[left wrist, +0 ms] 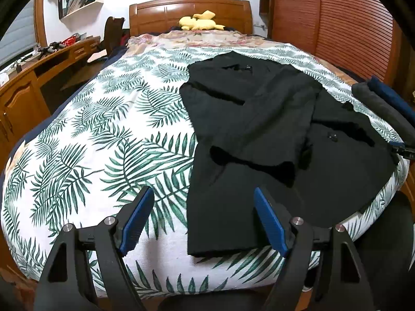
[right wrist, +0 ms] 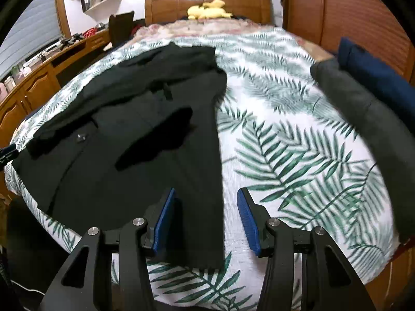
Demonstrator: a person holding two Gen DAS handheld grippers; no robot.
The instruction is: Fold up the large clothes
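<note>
on the leaf-print bedspread (left wrist: pixel 103 134) lies a black coat (left wrist: pixel 259 134), sleeves folded inward.

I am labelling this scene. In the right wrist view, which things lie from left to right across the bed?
Black coat → bare leaf-print bedcover → folded grey garment → folded navy garment.

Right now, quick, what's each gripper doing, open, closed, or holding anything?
Left gripper: open, holding nothing, above the near hem of the black coat.
Right gripper: open, holding nothing, the coat's near corner lies below its jaws.
</note>
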